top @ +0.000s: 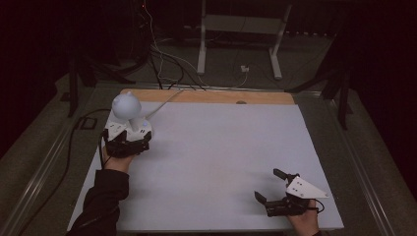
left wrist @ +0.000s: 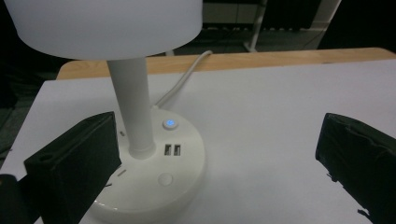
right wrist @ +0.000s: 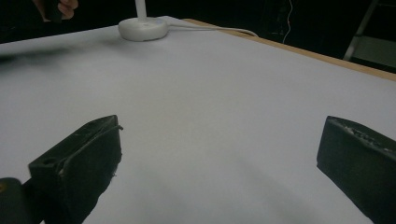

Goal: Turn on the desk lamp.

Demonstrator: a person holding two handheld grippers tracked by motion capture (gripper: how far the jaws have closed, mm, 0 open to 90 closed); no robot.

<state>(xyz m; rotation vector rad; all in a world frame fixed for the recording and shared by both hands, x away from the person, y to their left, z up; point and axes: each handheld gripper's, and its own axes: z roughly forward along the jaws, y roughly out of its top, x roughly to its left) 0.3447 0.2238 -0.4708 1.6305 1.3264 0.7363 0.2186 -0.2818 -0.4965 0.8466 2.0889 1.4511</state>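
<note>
The left gripper (top: 126,141) is hovering spread at the lamp (top: 129,120) base while the right gripper (top: 275,184) is resting spread on the table (top: 216,162).

overhead plus two low gripper-mounted cameras

No words, brands or numbers can be read anywhere; the only sign is a small lit blue power symbol on the round button (left wrist: 170,123) atop the white lamp base (left wrist: 187,186); any marking on it is too small to make out.
</note>
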